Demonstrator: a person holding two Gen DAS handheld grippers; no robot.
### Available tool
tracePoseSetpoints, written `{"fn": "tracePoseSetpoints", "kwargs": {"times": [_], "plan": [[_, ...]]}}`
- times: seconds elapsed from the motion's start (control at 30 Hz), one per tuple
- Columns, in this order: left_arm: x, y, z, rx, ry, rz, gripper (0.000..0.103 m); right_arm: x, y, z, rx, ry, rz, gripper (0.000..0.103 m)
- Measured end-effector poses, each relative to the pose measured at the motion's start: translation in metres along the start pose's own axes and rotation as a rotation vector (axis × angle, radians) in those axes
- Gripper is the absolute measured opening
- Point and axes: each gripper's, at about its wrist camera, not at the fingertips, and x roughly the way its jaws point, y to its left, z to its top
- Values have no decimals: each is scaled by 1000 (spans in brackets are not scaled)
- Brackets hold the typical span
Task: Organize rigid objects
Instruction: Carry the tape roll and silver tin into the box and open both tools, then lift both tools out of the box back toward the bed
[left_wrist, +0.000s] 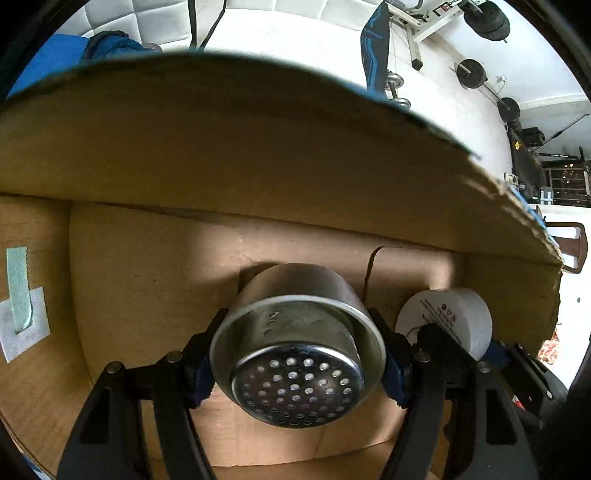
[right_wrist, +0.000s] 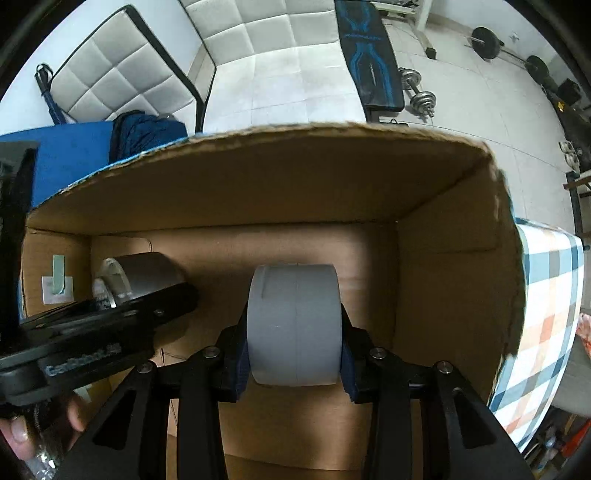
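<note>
Both grippers reach into an open cardboard box (left_wrist: 258, 155), which also shows in the right wrist view (right_wrist: 443, 258). My left gripper (left_wrist: 297, 363) is shut on a steel cup with a perforated lid (left_wrist: 295, 354), held on its side low over the box floor. My right gripper (right_wrist: 293, 354) is shut on a white cylinder (right_wrist: 293, 325), also low in the box. The cylinder shows to the right of the cup in the left wrist view (left_wrist: 450, 317). The cup and left gripper show at the left in the right wrist view (right_wrist: 144, 277).
Pale tape on a white patch (left_wrist: 20, 314) sticks to the box's left wall. A checked cloth (right_wrist: 550, 302) covers the table right of the box. A blue mat (right_wrist: 70, 155), white sofa (right_wrist: 258, 55), bench (right_wrist: 369, 62) and dumbbells (right_wrist: 419, 92) lie beyond.
</note>
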Motion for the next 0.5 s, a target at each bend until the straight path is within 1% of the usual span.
{"fn": "tracePoseSetpoints", "kwargs": {"times": [0.07, 0.1, 0.23, 0.33, 0.37, 0.43, 0.5], "plan": [[-2, -3, -1, 2, 4, 6, 72, 3, 0, 2, 2, 22, 4, 43], [-3, -4, -1, 0, 8, 9, 72, 4, 0, 2, 5, 30, 1, 46], [-12, -7, -4, -6, 17, 27, 72, 5, 0, 2, 11, 49, 18, 49], [-25, -12, -9, 2, 17, 24, 73, 1, 3, 0, 10, 46, 32, 57], [-31, -14, -11, 8, 14, 32, 73, -2, 4, -1, 9, 42, 33, 60], [-45, -16, -17, 29, -13, 79, 74, -6, 6, -6, 8, 40, 33, 63], [-52, -15, -29, 46, -33, 100, 74, -12, 7, -10, 4, 36, 33, 66]]}}
